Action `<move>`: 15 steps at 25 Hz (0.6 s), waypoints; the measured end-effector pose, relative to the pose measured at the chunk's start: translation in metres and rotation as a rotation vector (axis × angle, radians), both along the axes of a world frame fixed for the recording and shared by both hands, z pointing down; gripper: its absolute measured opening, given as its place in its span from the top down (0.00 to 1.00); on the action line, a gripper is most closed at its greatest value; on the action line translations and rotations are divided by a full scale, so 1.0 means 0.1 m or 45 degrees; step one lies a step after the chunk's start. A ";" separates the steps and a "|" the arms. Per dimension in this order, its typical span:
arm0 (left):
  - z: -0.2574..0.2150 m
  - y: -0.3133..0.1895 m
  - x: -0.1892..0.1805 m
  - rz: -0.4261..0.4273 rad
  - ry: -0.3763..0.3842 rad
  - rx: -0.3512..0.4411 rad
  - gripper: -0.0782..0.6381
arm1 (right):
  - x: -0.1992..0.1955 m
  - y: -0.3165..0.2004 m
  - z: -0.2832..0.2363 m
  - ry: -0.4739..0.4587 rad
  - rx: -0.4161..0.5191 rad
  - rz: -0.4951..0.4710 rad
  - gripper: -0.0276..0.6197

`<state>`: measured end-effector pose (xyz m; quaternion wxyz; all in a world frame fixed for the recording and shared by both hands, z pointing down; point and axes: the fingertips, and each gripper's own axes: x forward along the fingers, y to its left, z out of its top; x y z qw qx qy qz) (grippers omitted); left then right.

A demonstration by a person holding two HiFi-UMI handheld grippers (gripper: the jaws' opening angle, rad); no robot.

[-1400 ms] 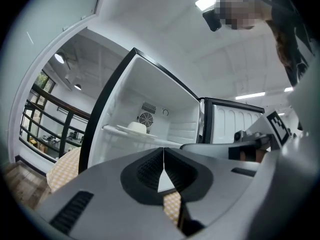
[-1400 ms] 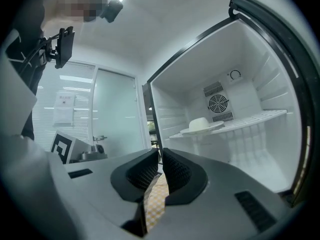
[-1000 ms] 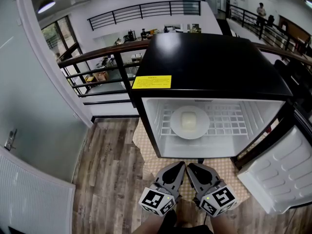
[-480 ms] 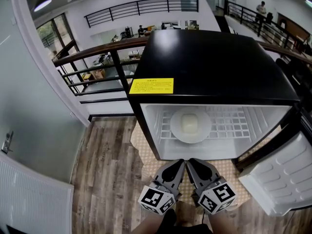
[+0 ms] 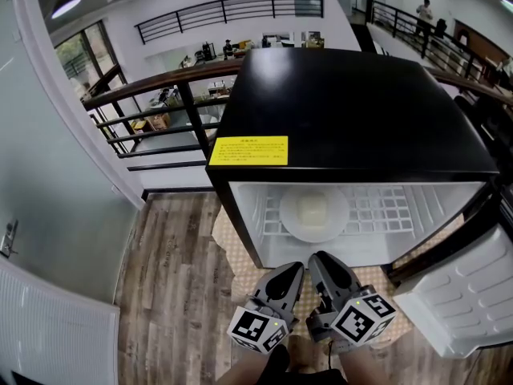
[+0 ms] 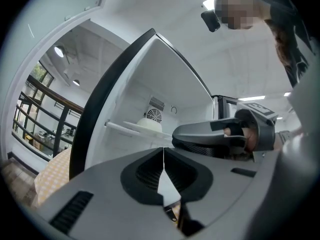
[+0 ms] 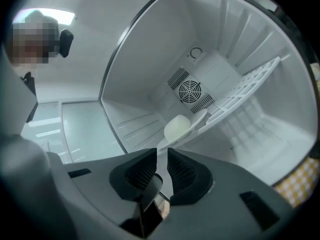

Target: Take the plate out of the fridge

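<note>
The black fridge [image 5: 353,103] stands open in front of me. A white plate [image 5: 314,213] with a pale lump [image 5: 312,207] on it rests on the wire shelf [image 5: 385,208] inside. Both grippers hang low before the opening, apart from the plate. My left gripper [image 5: 292,273] is shut and empty; in its own view the jaws [image 6: 163,149] meet along a line, with the plate [image 6: 145,128] beyond. My right gripper [image 5: 321,261] shows a narrow gap between its jaws [image 7: 162,151], which hold nothing. The plate [image 7: 196,124] and lump [image 7: 177,126] lie straight ahead of it.
The fridge door [image 5: 465,291] swings open at the right. A yellow label [image 5: 248,151] sits on the fridge's top front edge. A patterned mat [image 5: 236,255] lies under the fridge on wood flooring [image 5: 176,255]. A dark railing [image 5: 152,95] runs behind at the left.
The fridge has grown larger and shifted down in the head view as I come closer. Both grippers stay low before the opening; the right one has edged forward and tilted a little.
</note>
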<state>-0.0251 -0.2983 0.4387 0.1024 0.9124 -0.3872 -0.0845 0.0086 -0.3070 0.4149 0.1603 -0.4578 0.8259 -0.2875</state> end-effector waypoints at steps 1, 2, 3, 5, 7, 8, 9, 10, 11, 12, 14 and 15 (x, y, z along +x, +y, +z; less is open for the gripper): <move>0.00 -0.01 0.00 0.002 0.000 0.000 0.87 | 0.02 -0.03 -0.01 -0.044 -0.020 0.011 0.88; 0.00 -0.01 0.01 0.005 -0.001 0.001 0.87 | 0.05 -0.05 -0.01 -0.087 -0.038 0.024 0.88; 0.01 -0.02 0.00 0.006 -0.002 0.000 0.87 | 0.07 -0.08 -0.02 -0.130 -0.058 0.038 0.86; 0.01 -0.03 -0.01 0.007 -0.004 -0.001 0.87 | 0.11 -0.13 -0.01 -0.224 -0.099 0.058 0.80; 0.02 -0.04 -0.03 0.003 -0.004 -0.004 0.87 | 0.13 -0.16 -0.02 -0.301 -0.136 0.070 0.79; 0.02 -0.05 -0.03 0.001 -0.003 -0.005 0.87 | 0.14 -0.18 -0.03 -0.330 -0.147 0.075 0.79; 0.02 -0.05 -0.04 0.000 -0.004 -0.007 0.87 | 0.15 -0.20 -0.05 -0.359 -0.149 0.076 0.79; 0.02 -0.05 -0.04 0.000 -0.004 -0.008 0.87 | 0.16 -0.23 -0.07 -0.394 -0.143 0.073 0.79; 0.03 -0.05 -0.04 0.001 -0.006 -0.008 0.87 | 0.17 -0.25 -0.09 -0.435 -0.141 0.068 0.79; 0.03 -0.05 -0.04 0.002 -0.008 -0.009 0.87 | 0.17 -0.27 -0.10 -0.474 -0.148 0.066 0.79; 0.04 -0.04 -0.05 0.004 -0.010 -0.013 0.87 | 0.17 -0.31 -0.09 -0.526 -0.184 0.068 0.79; 0.04 -0.04 -0.06 0.004 -0.013 -0.014 0.87 | 0.17 -0.33 -0.08 -0.540 -0.202 0.069 0.79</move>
